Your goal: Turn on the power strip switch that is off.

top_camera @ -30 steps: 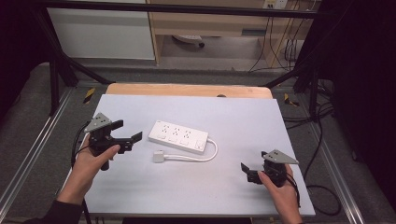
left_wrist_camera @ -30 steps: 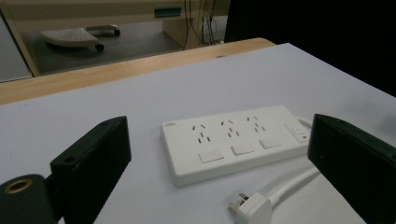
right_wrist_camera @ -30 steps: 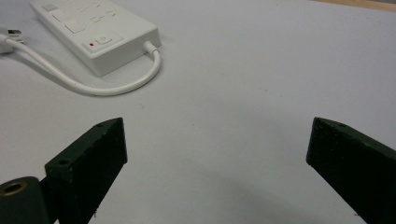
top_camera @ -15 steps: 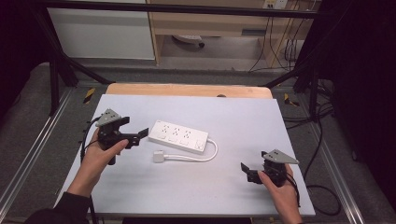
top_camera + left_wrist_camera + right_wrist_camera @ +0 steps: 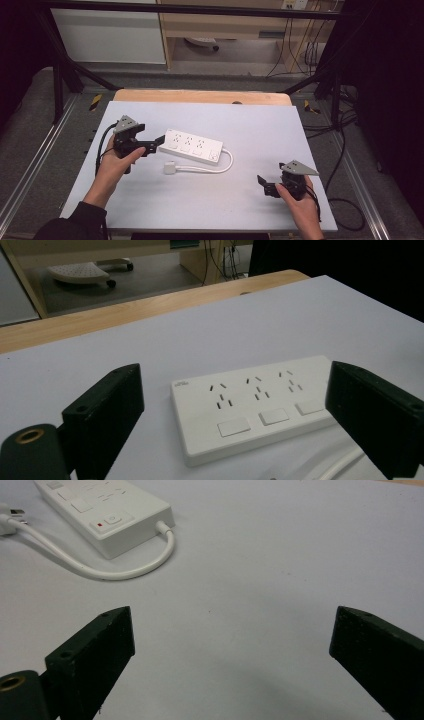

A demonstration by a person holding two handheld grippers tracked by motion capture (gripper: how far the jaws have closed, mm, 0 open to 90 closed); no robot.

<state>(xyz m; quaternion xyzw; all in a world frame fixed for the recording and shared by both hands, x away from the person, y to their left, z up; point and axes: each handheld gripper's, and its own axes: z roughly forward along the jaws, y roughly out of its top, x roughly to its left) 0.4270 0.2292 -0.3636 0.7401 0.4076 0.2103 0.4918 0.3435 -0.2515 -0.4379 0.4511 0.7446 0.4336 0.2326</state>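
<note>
nearby, power strip [image 5: 192,147] beside left tool [image 5: 156,143]

1. white rectangular plastic power strip [image 5: 250,405]: smooth, slight sheen
2. its white rubbery cable [image 5: 125,570]: glossy
3. pale grey table sheet [image 5: 260,125]: matt
4. light wood table edge [image 5: 200,96]
5. black matt jaws

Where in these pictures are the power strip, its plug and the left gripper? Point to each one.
power strip [image 5: 192,146], high view, middle of its white top face.
plug [image 5: 169,167], high view, the white plug body at the cable's end.
left gripper [image 5: 158,142], high view, midway between its fingers' tips.
</note>
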